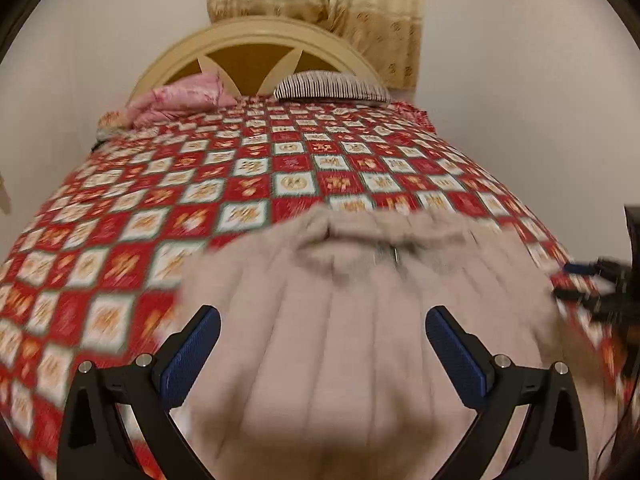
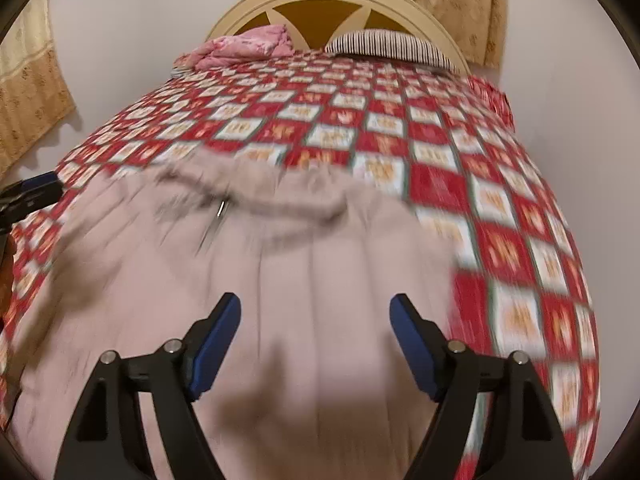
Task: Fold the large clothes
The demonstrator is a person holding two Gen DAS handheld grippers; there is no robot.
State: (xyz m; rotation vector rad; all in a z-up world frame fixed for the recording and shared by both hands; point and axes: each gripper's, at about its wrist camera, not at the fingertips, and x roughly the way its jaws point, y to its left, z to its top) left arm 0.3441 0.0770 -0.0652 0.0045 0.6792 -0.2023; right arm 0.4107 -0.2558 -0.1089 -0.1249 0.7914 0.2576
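A large beige garment (image 1: 340,312) with a zip near its collar lies spread on the bed's red checked cover (image 1: 160,200). It also shows in the right wrist view (image 2: 280,280). My left gripper (image 1: 323,316) is open and empty above the garment's left part. My right gripper (image 2: 315,304) is open and empty above its right part. The right gripper also appears at the right edge of the left wrist view (image 1: 588,280), and the left gripper at the left edge of the right wrist view (image 2: 32,192). Both views are motion-blurred.
A pink pillow (image 1: 180,100) and a striped pillow (image 1: 332,86) lie at the cream headboard (image 1: 256,36). Beige curtains (image 1: 360,0) hang behind. White walls flank the bed; the cover (image 2: 500,208) extends to the right.
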